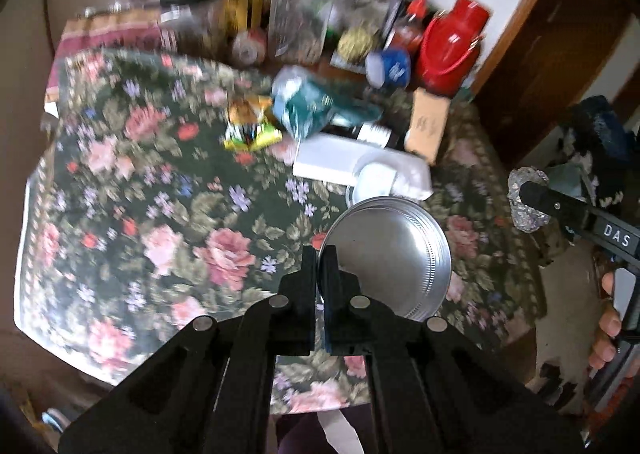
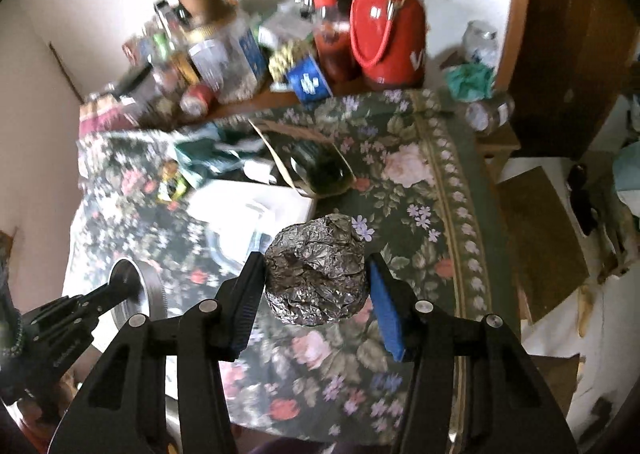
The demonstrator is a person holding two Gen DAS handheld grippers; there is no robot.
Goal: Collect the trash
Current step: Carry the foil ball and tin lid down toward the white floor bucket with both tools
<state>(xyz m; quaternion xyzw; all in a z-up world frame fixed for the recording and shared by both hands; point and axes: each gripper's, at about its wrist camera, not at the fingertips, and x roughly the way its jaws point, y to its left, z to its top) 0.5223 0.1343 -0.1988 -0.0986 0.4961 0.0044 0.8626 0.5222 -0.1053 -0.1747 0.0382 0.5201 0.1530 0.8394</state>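
My left gripper (image 1: 319,264) is shut on the rim of a round metal lid (image 1: 394,250) and holds it above the floral tablecloth (image 1: 160,213). The lid also shows edge-on in the right wrist view (image 2: 140,290). My right gripper (image 2: 316,278) is closed against a crumpled ball of aluminium foil (image 2: 316,274) and holds it off the table; the ball also shows in the left wrist view (image 1: 528,201). On the table lie a yellow-green snack wrapper (image 1: 250,125), a crumpled teal plastic bag (image 1: 316,105) and a white box (image 1: 352,165).
Bottles, jars, a red thermos (image 2: 388,21) and a blue tin (image 2: 310,81) crowd the table's far edge. A dark bottle in a cardboard sleeve (image 2: 320,169) lies mid-table. A dark wooden door (image 2: 572,33) stands to the right.
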